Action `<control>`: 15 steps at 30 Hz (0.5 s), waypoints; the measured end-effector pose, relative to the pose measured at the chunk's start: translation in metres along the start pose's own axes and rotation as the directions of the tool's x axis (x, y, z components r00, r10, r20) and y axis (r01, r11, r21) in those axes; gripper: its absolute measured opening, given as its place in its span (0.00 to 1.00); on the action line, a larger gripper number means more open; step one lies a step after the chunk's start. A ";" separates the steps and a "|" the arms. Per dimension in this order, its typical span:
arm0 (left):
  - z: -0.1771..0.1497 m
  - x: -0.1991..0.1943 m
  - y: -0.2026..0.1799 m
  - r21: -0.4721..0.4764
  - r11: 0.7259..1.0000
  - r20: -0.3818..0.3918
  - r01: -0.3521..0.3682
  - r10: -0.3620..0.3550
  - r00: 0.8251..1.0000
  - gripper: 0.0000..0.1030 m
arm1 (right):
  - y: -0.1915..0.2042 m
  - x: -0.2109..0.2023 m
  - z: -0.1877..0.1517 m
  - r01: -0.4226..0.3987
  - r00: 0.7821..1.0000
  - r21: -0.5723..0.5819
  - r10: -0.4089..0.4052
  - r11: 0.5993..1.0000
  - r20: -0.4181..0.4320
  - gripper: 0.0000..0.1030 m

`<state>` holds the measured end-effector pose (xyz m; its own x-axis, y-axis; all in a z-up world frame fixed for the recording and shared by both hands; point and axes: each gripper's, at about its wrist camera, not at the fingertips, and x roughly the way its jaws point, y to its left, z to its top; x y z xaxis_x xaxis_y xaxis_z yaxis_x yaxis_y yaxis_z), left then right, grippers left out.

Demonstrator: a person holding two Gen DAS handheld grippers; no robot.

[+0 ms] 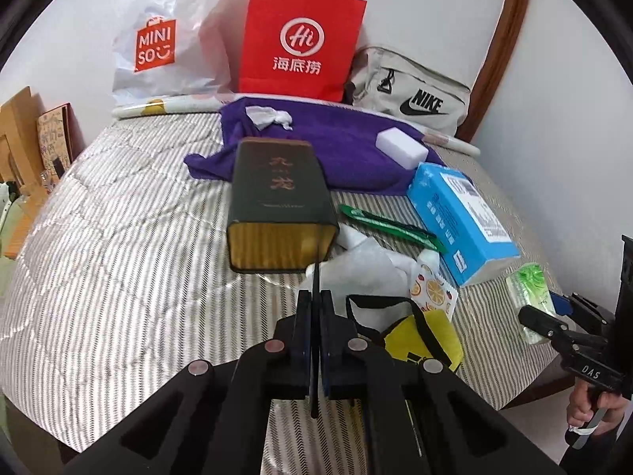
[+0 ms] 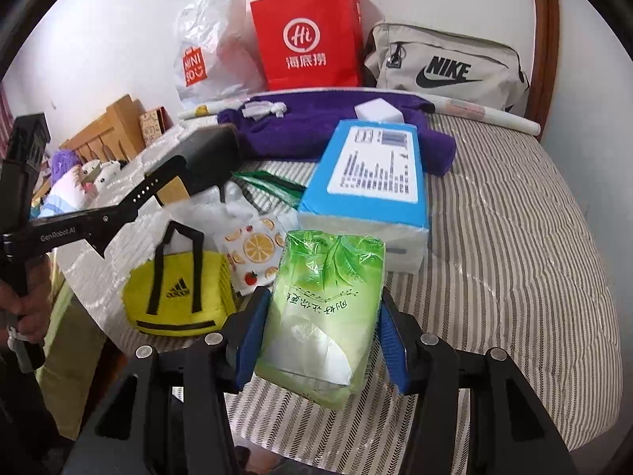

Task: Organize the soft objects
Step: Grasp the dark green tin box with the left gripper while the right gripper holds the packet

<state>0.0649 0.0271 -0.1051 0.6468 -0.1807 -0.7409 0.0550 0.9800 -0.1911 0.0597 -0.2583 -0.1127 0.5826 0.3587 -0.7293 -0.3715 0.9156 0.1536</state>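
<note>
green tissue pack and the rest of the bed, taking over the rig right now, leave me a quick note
Left gripper: shut on a thin wall of the open dark box.
Right gripper: shut on the green tissue pack, lifted off the striped bed.
On the bed: blue tissue box, yellow bag, fruit-print pack, purple towel with a white sponge on it.
Done: nothing looks sorted yet.
Left: place the tissue pack, probably in the box, then gather the other soft things.
</note>
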 end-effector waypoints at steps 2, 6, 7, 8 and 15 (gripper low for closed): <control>0.003 -0.005 0.002 -0.001 1.000 0.011 -0.006 0.006 1.000 0.04 | 0.001 -0.004 0.005 0.000 1.000 -0.009 0.000 1.000 0.014 0.51; 0.014 -0.012 0.006 -0.007 1.000 0.033 -0.010 0.010 0.999 0.04 | 0.004 -0.013 0.021 -0.007 0.999 -0.031 0.008 1.000 0.045 0.51; 0.017 -0.012 0.007 -0.008 1.000 0.034 -0.012 0.013 0.999 0.04 | 0.004 -0.014 0.024 -0.009 0.999 -0.032 0.011 0.999 0.049 0.51; 0.020 -0.011 0.008 -0.009 1.000 0.034 -0.013 0.013 0.999 0.04 | 0.004 -0.014 0.029 -0.011 0.999 -0.032 0.013 0.999 0.053 0.51; 0.048 -0.002 0.013 -0.013 1.000 0.025 -0.022 0.022 0.999 0.04 | -0.001 -0.005 0.060 -0.005 0.998 -0.036 0.007 0.999 0.057 0.51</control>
<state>0.1012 0.0440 -0.0750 0.6669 -0.1566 -0.7285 0.0304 0.9826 -0.1833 0.1004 -0.2501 -0.0687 0.6198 0.3750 -0.6894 -0.4002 0.9067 0.1334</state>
